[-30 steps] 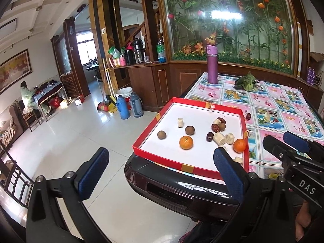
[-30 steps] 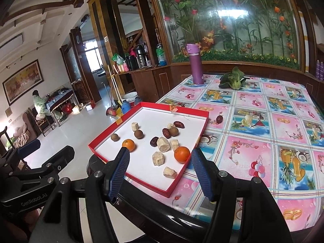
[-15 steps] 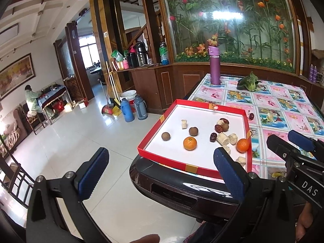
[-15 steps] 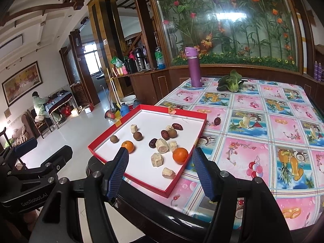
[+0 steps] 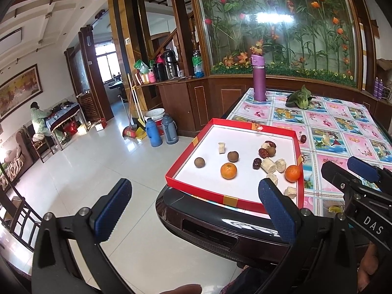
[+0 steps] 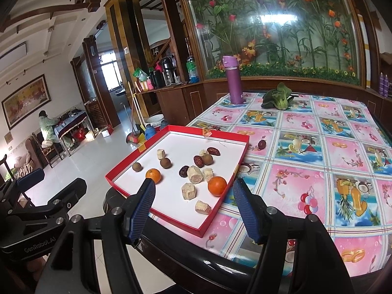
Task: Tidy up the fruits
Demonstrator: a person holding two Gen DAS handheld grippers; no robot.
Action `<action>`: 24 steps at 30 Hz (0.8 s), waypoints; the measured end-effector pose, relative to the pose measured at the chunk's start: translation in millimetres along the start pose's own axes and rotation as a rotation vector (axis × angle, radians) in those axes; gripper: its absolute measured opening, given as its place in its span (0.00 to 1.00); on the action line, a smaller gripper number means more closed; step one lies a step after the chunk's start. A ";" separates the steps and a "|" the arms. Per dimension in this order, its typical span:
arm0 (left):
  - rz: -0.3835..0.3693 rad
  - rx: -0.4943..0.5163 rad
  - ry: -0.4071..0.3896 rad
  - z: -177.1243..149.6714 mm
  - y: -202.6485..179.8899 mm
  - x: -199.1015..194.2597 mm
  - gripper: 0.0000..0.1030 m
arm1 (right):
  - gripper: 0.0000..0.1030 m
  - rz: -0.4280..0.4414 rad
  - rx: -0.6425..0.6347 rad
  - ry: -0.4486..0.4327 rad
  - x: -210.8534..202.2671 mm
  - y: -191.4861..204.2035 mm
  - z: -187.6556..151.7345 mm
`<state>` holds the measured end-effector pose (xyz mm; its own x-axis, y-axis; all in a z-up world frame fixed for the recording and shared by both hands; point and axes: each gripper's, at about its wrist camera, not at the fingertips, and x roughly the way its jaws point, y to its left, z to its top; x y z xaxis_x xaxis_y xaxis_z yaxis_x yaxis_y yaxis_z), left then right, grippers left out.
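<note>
The table [image 6: 306,264] has a dark glossy rim and a pink fruit-print cover [image 6: 318,161]. A shallow red tray [image 6: 215,220] sits at its near left corner. One dark red date [image 6: 261,144] lies on the cover just beside the tray's far right corner. A purple bottle [image 6: 234,83] stands upright at the far left edge. A leafy green vegetable [image 6: 278,96] lies to the right of the bottle.

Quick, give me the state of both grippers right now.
Left gripper: open, holding nothing.
Right gripper: open, holding nothing.
</note>
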<state>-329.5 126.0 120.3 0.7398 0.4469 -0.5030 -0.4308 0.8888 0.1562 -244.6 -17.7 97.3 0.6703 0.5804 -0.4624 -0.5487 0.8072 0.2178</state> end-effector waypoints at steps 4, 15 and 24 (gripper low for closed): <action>-0.005 0.003 0.005 -4.5 -2.8 0.3 1.00 | 0.64 -0.001 0.001 0.001 0.3 -0.3 -0.7; -0.024 -0.015 0.008 -5.3 -3.2 -1.2 1.00 | 0.64 -0.001 0.005 0.004 1.4 -2.7 -3.6; -0.032 -0.010 0.019 -4.7 -7.1 -1.0 1.00 | 0.64 -0.003 0.006 0.007 2.4 -5.0 -6.7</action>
<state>-329.6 118.8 115.7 0.7436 0.4160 -0.5234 -0.4122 0.9016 0.1309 -243.6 -21.0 89.4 0.6684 0.5775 -0.4687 -0.5438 0.8094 0.2217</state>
